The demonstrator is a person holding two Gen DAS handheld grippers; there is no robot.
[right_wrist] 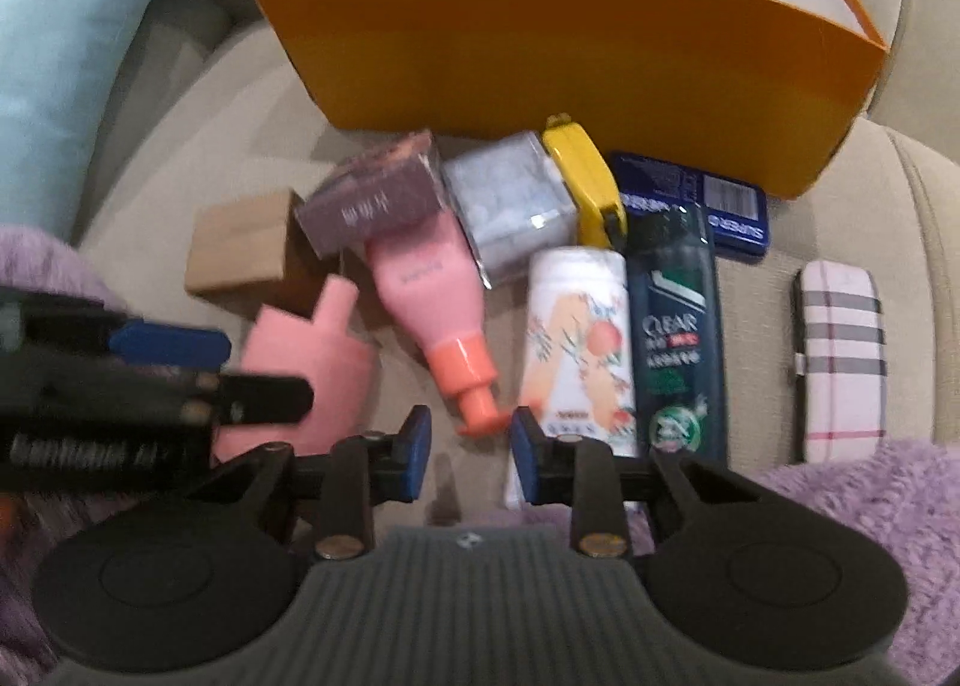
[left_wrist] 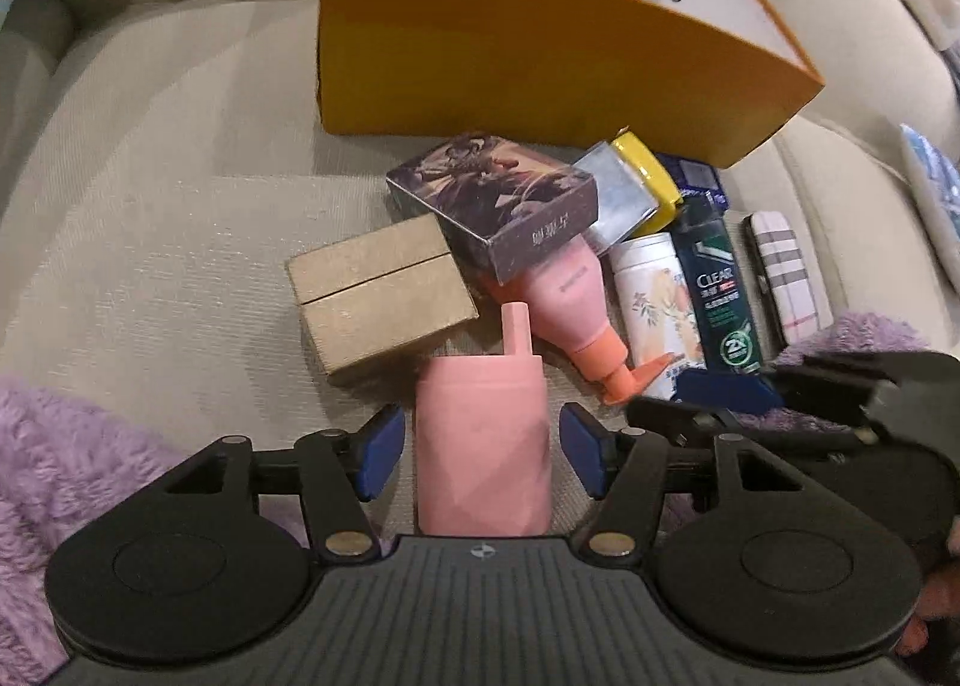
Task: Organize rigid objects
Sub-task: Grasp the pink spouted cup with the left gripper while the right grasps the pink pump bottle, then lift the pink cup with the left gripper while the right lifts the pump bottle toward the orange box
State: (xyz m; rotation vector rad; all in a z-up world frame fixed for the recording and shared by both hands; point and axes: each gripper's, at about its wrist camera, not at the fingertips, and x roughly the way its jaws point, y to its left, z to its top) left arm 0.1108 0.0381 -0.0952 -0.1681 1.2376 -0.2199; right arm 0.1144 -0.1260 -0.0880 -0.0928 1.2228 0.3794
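Observation:
A pink cup with a straw spout [left_wrist: 483,440] lies on the beige sofa between the fingers of my left gripper [left_wrist: 481,452], which is open with a small gap on each side. The same cup shows in the right wrist view [right_wrist: 306,362], partly behind the left gripper. My right gripper [right_wrist: 470,455] is open and empty, just short of the orange pump of a pink bottle [right_wrist: 435,290]. An open orange box [left_wrist: 540,62] stands behind the pile; it also shows in the right wrist view [right_wrist: 570,68].
The pile holds a brown carton [left_wrist: 378,296], a dark picture box [left_wrist: 498,200], a clear packet [right_wrist: 510,206], a yellow item [right_wrist: 582,176], a blue tin [right_wrist: 702,200], a white floral can [right_wrist: 579,338], a dark green Clear bottle [right_wrist: 675,332] and a plaid case [right_wrist: 840,362].

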